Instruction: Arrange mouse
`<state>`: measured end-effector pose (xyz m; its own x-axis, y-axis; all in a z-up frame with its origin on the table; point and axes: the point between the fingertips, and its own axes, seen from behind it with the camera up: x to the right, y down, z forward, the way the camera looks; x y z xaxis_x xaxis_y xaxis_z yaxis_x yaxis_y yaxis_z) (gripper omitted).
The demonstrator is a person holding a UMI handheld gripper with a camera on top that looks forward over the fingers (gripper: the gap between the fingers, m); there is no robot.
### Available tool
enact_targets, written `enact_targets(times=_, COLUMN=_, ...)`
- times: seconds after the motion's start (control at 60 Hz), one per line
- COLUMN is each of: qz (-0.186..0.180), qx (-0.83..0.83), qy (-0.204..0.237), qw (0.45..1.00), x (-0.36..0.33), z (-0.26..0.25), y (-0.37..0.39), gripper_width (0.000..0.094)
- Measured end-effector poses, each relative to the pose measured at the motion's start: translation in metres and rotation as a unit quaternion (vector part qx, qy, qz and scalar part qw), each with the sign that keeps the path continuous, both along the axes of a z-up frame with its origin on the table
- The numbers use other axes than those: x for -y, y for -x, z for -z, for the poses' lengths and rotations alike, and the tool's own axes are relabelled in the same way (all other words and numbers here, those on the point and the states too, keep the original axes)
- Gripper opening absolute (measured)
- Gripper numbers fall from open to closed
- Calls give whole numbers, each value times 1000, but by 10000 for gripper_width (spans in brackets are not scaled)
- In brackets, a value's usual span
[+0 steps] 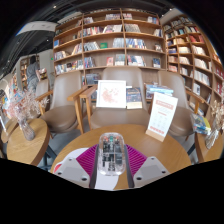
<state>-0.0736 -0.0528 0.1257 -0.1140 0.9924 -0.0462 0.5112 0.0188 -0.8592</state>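
pink-padded fingers (92, 160) of the gripper (110, 168) pinch a clear-shelled mouse (110, 150) from both sides, holding it between them above a round wooden table (70, 148). beyond the fingers stand a white sign (161, 117) on the table, two chairs (96, 103), and tall bookshelves (110, 40) along the far wall.

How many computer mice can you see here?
1. The mouse sits between the jaws, at the near edge of the round wooden table. Others could be hidden behind the chairs or the sign stand, but none shows.
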Motion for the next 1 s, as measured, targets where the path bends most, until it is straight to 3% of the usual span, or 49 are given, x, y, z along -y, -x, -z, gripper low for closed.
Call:
enact_targets(times=0.167, qz=-21, qx=42, qy=-6, qw=999, x=77, z=70, y=2, gripper_width=430)
enact_targets(times=0.3, qz=-4, qx=80, qy=-19, qw=997, x=88, z=120, y=-8, gripper_width=430)
enact_targets(times=0.517, qz=8, qx=88, qy=-19, qw=996, x=91, z=135, y=-16, gripper_width=526)
enact_targets(times=0.583, qz=16, qx=85, qy=-16, qw=996, x=87, z=127, y=-21, gripper_width=754)
enact_targets(times=0.633, qz=23, qx=80, qy=-14, qw=996, x=86, z=114, y=-29, gripper_width=834)
enact_targets(times=1.0, qz=36, qx=22, qy=-12, qw=999, x=51, z=-15, y=-223, gripper_width=854)
